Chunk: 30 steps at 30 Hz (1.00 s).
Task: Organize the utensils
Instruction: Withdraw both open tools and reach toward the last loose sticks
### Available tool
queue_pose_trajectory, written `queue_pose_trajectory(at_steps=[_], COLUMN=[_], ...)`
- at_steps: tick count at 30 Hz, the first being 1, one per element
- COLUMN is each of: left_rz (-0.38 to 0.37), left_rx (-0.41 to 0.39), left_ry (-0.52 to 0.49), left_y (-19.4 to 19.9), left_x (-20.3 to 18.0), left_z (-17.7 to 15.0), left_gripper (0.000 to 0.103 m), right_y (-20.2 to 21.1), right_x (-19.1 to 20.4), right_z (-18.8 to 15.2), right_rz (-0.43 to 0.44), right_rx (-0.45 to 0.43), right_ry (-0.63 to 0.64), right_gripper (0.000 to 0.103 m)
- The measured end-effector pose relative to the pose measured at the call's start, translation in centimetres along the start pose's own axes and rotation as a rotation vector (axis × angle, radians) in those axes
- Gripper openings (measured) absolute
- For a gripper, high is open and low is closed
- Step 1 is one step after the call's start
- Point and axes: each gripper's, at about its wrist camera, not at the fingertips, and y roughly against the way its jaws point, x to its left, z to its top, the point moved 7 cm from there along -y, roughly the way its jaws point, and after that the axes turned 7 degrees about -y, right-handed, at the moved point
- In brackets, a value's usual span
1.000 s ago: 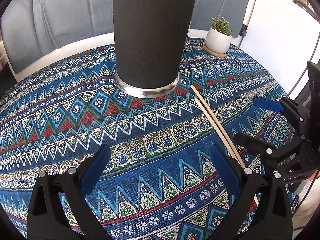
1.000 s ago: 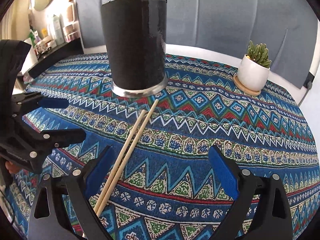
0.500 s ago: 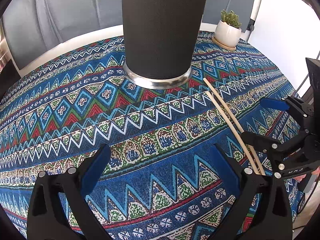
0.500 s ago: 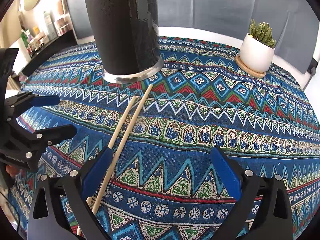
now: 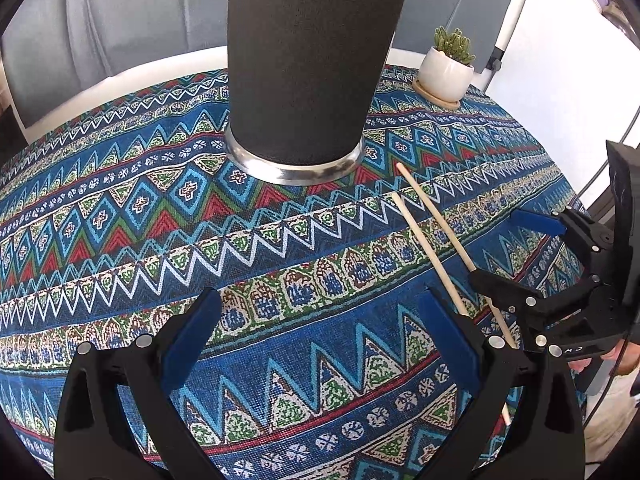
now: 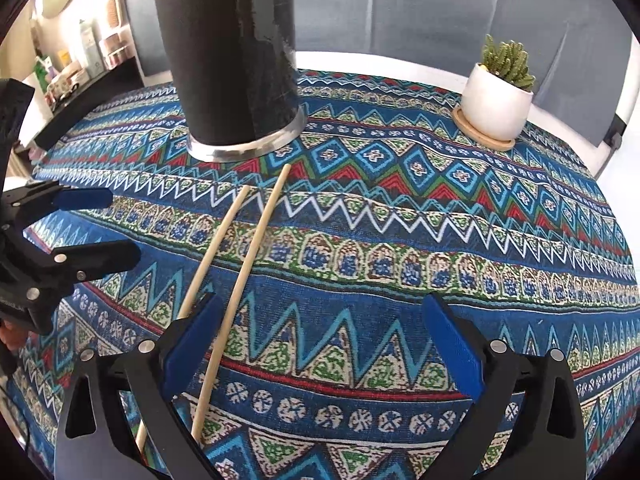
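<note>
We are holding the left gripper (image 5: 320,344) low over the patterned tablecloth (image 5: 200,216), its blue-padded jaws spread wide and gripping nothing. The black utensil holder (image 5: 308,60) is standing upright straight ahead of it on its metal base ring, well beyond the fingertips.

Two wooden chopsticks (image 5: 428,236) are lying side by side on the cloth, running from near the holder's base toward us. In the left wrist view they are passing just outside the left gripper's right finger (image 5: 448,336), so they are sitting beside this claw, not between its jaws. The right gripper (image 5: 516,248) is showing at the right edge of that view, one finger crossing over the nearer chopstick.

In the right wrist view we are keeping the right gripper (image 6: 320,340) wide open as well, with nothing in its grasp. The chopsticks (image 6: 248,256) are angling down toward its left finger (image 6: 192,340): one stick is running just inside that pad, while the other seems to be slipping behind or under the finger, though the finger is hiding the contact. Neither stick is clamped. The left gripper (image 6: 100,224) is appearing at the left edge, open.

A small cactus in a white pot (image 6: 496,100) is sitting on a wooden coaster toward the far right of the table, well apart from the chopsticks.
</note>
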Motion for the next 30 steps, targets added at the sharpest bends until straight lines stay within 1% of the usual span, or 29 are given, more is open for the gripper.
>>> queue_pose_trajectory(at_steps=[5, 10, 14, 19, 21, 25, 26, 30], left_rz=[-0.022, -0.026, -0.023, 0.028, 0.073, 0.128, 0.138, 0.142], left_rx=[0.021, 0.058, 0.079, 0.098, 0.088, 0.078, 0.068, 0.027], left_ry=[0.07, 0.026, 0.016, -0.037, -0.053, -0.094, -0.107, -0.103], left_y=[-0.3, -0.9, -1.6, -2.9, -3.1, -3.4, -3.4, -3.3], left_x=[-0.3, -2.3, -3.6, -4.6, -4.2, -4.4, -4.5, -4.1], left_z=[0.5, 1.4, 2.2, 2.5, 2.5, 2.4, 2.4, 2.4], left_gripper=[0.097, 0.097, 0.097, 0.097, 0.097, 0.097, 0.097, 0.097], right_y=[0.0, 0.0, 0.2, 0.4, 0.5, 0.5, 0.5, 0.4], right_x=[-1.3, -1.3, -1.5, -1.6, -1.7, -1.6, -1.6, -1.6], right_z=[0.0, 0.1, -0.1, -0.2, -0.3, -0.2, -0.1, -0.2], right_rz=[-0.006, -0.003, 0.006, 0.008, 0.01, 0.01, 0.01, 0.012], right_rx=[0.0, 0.0, 0.002, 0.001, 0.002, 0.002, 0.002, 0.002], right_ry=[-0.02, -0.009, 0.003, 0.006, 0.006, 0.006, 0.006, 0.006], right_gripper=[0.095, 0.095, 0.095, 0.095, 0.095, 0.095, 0.095, 0.095])
